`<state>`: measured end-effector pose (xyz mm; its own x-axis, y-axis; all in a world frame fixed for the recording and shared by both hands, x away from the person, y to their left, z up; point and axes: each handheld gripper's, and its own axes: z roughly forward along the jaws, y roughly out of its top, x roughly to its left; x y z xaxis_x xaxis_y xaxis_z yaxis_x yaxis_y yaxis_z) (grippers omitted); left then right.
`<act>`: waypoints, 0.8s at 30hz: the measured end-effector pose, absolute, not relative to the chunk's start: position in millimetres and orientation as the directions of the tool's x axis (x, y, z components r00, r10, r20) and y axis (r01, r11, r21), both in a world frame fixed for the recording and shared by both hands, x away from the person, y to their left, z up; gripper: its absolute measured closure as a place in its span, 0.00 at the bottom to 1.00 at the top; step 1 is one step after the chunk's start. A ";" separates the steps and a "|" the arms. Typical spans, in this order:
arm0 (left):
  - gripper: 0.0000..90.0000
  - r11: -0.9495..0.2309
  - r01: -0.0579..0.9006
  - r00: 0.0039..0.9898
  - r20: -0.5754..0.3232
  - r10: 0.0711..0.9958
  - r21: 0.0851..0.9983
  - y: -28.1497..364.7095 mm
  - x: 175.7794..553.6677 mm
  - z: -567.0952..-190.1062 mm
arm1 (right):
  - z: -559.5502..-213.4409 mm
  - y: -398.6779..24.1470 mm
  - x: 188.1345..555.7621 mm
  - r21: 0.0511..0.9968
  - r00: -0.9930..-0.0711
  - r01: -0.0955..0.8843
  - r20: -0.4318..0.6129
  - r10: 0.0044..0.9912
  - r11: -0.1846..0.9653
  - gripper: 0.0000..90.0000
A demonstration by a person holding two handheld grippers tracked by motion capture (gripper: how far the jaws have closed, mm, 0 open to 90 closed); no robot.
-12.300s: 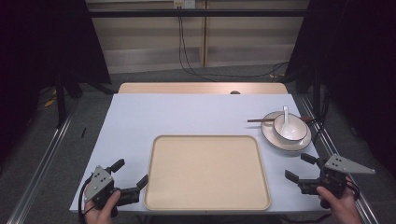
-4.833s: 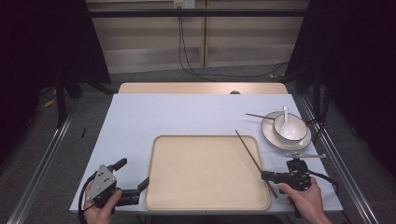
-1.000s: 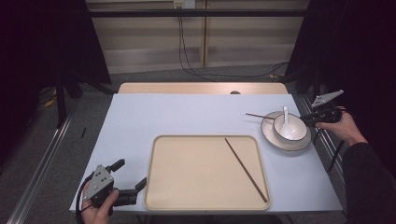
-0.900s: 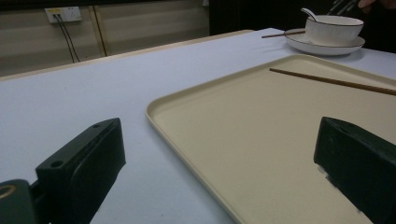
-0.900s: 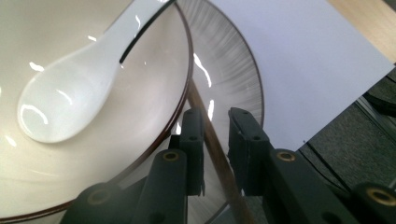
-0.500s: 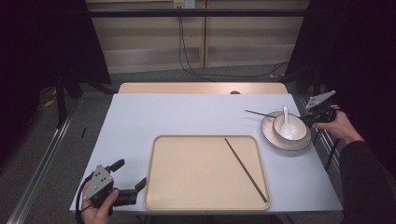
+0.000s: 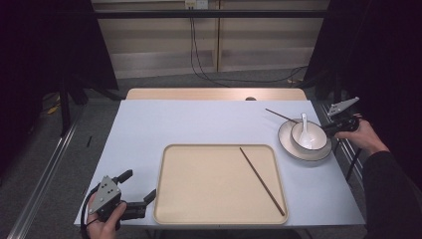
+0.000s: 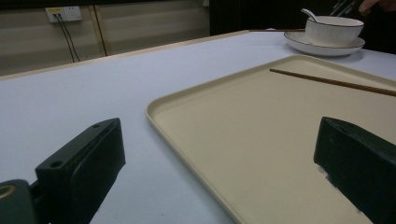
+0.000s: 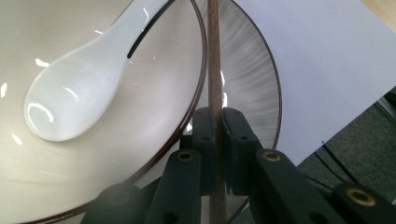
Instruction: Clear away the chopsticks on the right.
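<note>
So on my end the right gripper (image 9: 217,122) has just been closing, and now its jaws are pinched tight on a chopstick (image 9: 214,56). In the right gripper view the brown stick runs straight up between the two black pads and passes alongside the rim of the bowl (image 9: 140,116), over the plate (image 9: 252,79) underneath. A white ceramic spoon (image 9: 79,88) sits inside the bowl. From the high view that gripper (image 7: 332,127) is at the far right edge of the table (image 7: 199,124), right up against the bowl and plate, with the chopstick (image 7: 281,115) poking out to the far left of them.

The other chopstick (image 7: 262,180) is already lying diagonally on the beige tray (image 7: 209,199), toward its right side.

My left gripper (image 7: 137,191) is parked at the near left corner of the table, just beside the tray's left edge, jaws spread wide with nothing between them. In its own view the tray (image 8: 196,121) corner sits between the two pads.
</note>
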<state>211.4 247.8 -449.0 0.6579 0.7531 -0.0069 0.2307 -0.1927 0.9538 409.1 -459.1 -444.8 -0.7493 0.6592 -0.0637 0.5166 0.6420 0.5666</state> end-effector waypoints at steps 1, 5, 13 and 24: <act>0.02 -0.187 0.233 0.660 -0.014 0.751 0.954 247.7 211.2 -449.2 | -444.7 -460.7 409.8 0.576 -0.738 0.524 -0.061 0.672 0.628 0.94; 0.02 -0.193 0.229 0.658 -0.005 0.753 0.954 247.7 211.4 -448.9 | -442.2 -466.4 408.7 0.613 -0.724 0.538 -0.015 0.689 0.579 0.94; 0.02 -0.200 0.223 0.659 0.004 0.752 0.954 248.0 211.4 -448.3 | -432.7 -478.8 401.5 0.649 -0.659 0.572 -0.001 0.753 0.501 0.94; 0.02 -0.193 0.226 0.659 -0.004 0.752 0.955 248.3 210.7 -448.4 | -416.2 -480.7 386.0 0.734 -0.552 0.595 0.078 0.830 0.327 0.94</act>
<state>210.7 248.3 -448.4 0.6589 0.7522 -0.0040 0.2265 -0.1933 0.9546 386.0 -480.7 -416.2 -0.5525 0.8298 0.0784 0.5955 0.3271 0.7337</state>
